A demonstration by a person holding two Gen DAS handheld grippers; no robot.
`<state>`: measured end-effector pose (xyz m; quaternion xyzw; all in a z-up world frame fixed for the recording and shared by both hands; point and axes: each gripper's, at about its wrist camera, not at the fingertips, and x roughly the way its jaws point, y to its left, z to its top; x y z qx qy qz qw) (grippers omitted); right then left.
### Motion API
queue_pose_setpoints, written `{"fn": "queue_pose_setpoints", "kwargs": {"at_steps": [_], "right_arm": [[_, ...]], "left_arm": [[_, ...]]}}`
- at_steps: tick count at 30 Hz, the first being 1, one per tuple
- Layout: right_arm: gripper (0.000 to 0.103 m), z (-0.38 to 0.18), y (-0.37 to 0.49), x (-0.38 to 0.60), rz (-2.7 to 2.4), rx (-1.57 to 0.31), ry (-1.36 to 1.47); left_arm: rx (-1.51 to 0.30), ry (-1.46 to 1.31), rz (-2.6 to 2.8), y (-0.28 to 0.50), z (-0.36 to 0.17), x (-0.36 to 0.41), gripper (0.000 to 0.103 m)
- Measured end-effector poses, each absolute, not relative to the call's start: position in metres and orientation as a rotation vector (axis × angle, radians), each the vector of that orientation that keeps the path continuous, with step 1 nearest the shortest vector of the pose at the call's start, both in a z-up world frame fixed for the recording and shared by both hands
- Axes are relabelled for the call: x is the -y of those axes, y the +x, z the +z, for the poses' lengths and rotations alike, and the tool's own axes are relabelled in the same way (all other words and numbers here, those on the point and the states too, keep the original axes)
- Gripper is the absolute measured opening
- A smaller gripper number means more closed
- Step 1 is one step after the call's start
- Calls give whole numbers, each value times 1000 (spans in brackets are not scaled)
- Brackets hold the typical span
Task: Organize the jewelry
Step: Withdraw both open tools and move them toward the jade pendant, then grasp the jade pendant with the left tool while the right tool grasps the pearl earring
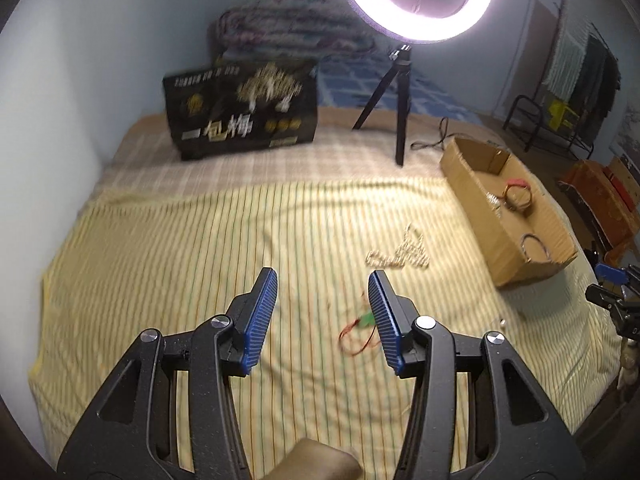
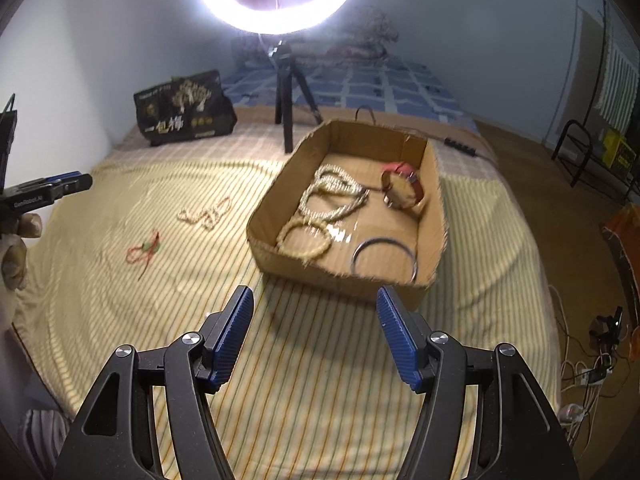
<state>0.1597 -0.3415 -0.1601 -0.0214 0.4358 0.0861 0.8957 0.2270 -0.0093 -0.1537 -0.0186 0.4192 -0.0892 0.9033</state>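
Observation:
A cardboard box (image 2: 434, 208) on the striped cloth holds beaded necklaces (image 2: 332, 200), a red-strapped watch (image 2: 402, 184) and a metal bangle (image 2: 384, 258). A pale beaded chain (image 1: 400, 254) lies on the cloth left of the box; it also shows in the right wrist view (image 2: 206, 216). A red cord with a green bit (image 1: 358, 330) lies nearer me, also seen in the right wrist view (image 2: 144, 250). My left gripper (image 1: 323, 280) is open and empty above the cloth, just left of the cord. My right gripper (image 2: 314, 294) is open and empty before the box.
A ring light on a tripod (image 2: 290, 92) and a black printed bag (image 1: 244, 110) stand at the back of the bed. The box also shows in the left wrist view (image 1: 516, 256). The bed's right edge drops to a floor with cables (image 2: 588, 376).

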Motion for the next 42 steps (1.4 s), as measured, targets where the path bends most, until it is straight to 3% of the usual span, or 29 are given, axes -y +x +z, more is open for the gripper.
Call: {"fn": "queue_pose_setpoints", "kwargs": {"at_steps": [20,25,31,42], "right_arm": [[63,-209,160,308,348,-1021,-13],[42,-221,171,299,379,-1051,-10],[27,-232,183,286,384,-1068,-26],[18,-239,195,280,371,-1085,-34]], "left_arm": [[-997,-66,-338,221,-213,36,49],[-1012,-92,-339,227,-221,36,49],[-1010,-98,-350,232,-227,40,49],[-1008,-39,-341,246,-240,58,49]]}}
